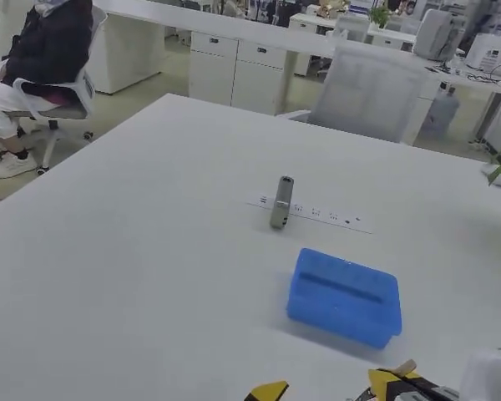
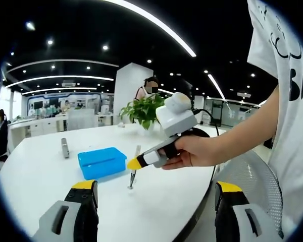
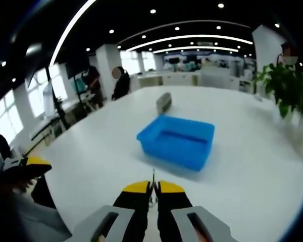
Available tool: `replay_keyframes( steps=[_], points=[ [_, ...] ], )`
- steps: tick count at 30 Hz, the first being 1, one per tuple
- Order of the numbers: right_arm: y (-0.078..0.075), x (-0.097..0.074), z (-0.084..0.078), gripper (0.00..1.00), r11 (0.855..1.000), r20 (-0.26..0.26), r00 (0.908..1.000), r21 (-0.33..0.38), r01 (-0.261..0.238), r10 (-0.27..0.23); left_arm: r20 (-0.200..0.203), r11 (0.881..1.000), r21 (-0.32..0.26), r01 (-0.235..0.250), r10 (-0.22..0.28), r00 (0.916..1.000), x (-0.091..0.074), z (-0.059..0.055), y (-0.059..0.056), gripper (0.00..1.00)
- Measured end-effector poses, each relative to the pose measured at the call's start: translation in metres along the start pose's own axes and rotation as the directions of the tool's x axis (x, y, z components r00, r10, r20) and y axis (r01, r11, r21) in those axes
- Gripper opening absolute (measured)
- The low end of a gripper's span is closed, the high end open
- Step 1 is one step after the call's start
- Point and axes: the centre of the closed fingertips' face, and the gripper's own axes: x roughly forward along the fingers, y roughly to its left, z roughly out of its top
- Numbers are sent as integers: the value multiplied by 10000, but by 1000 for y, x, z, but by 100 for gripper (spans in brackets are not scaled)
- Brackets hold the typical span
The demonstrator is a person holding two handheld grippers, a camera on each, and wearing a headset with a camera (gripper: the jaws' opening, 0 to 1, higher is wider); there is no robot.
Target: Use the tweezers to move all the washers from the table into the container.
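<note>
Pinched between the closed yellow-tipped jaws of the right gripper [image 3: 152, 187], the tweezers [image 3: 153, 175] point forward over the white table [image 3: 106, 151] toward the blue container [image 3: 177, 140], which sits near and straight ahead in the right gripper view. From this angle the open rectangular container shows a plain blue floor and low walls; whether any washers lie inside cannot be made out. Beyond it a grey bar-shaped fitting [image 3: 164, 102] stands on the tabletop, with a potted plant [image 3: 288, 85] off to the right.

In the left gripper view, the left gripper [image 2: 155, 186] has its jaws spread wide with nothing between them. Past them, a hand [image 2: 192, 151] carries the right gripper, and the tweezers hang tip-down from its yellow end, just beside the container's near corner. Whether the tip touches the table cannot be told.

From the head view the container rests flat near the table's front edge, apart from the grey fitting, which rises beside a strip of sockets [image 1: 317, 214]. A person sits in a chair [image 1: 63, 104] at the far left.
</note>
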Motion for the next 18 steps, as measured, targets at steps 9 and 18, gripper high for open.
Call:
replay_keyframes(
  steps=[9, 18],
  points=[
    [2, -1, 24, 1, 9993, 364, 9992, -359, -121, 134, -339, 10000, 64, -16, 18, 9994, 1, -6, 0, 99],
    [-11, 6, 61, 1, 9973, 846, 9964, -738, -29, 92, -530, 10000, 73, -39, 42, 9986, 2, -10, 1, 99]
  ],
)
